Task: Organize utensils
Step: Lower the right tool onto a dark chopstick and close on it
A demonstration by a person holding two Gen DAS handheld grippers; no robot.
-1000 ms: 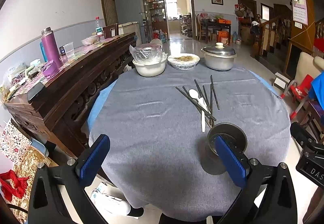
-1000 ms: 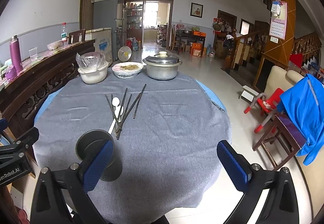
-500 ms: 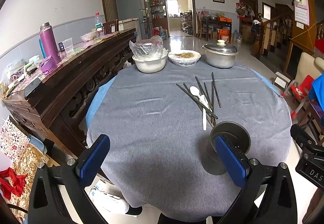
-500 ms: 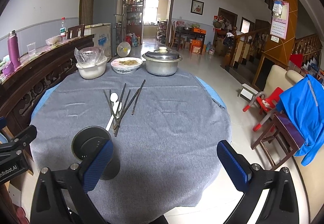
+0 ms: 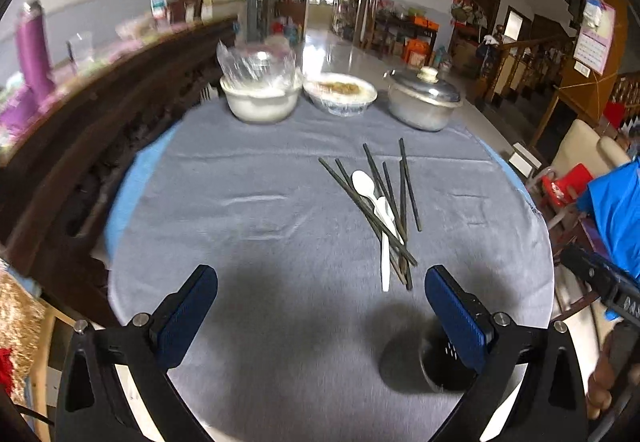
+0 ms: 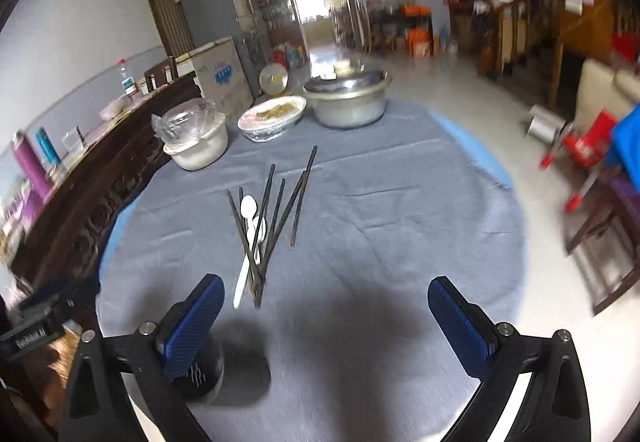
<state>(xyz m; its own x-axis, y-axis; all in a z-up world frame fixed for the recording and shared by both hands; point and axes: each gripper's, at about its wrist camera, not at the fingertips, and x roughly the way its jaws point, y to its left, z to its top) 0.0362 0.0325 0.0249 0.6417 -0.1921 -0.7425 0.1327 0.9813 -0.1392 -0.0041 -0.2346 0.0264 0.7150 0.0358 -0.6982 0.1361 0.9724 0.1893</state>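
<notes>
Several dark chopsticks (image 5: 384, 202) and two white plastic spoons (image 5: 364, 182) lie in a loose pile on the grey tablecloth; they also show in the right wrist view, chopsticks (image 6: 280, 214) and spoons (image 6: 248, 210). A dark perforated utensil holder (image 5: 436, 366) stands near the table's front, partly behind my left gripper's right finger; in the right wrist view the holder (image 6: 208, 378) sits behind the left finger. My left gripper (image 5: 320, 314) is open and empty above the cloth. My right gripper (image 6: 324, 322) is open and empty, just short of the pile.
A plastic-covered white bowl (image 5: 260, 98), a dish of food (image 5: 340, 94) and a lidded metal pot (image 5: 424, 102) stand at the table's far side. A dark wooden sideboard (image 5: 80, 138) runs along the left. Chairs (image 6: 588, 146) stand to the right.
Both grippers have moved forward and tilted down over the table; the pile looks closer and the holder now sits low beside the fingers. Nothing was taken hold of.
</notes>
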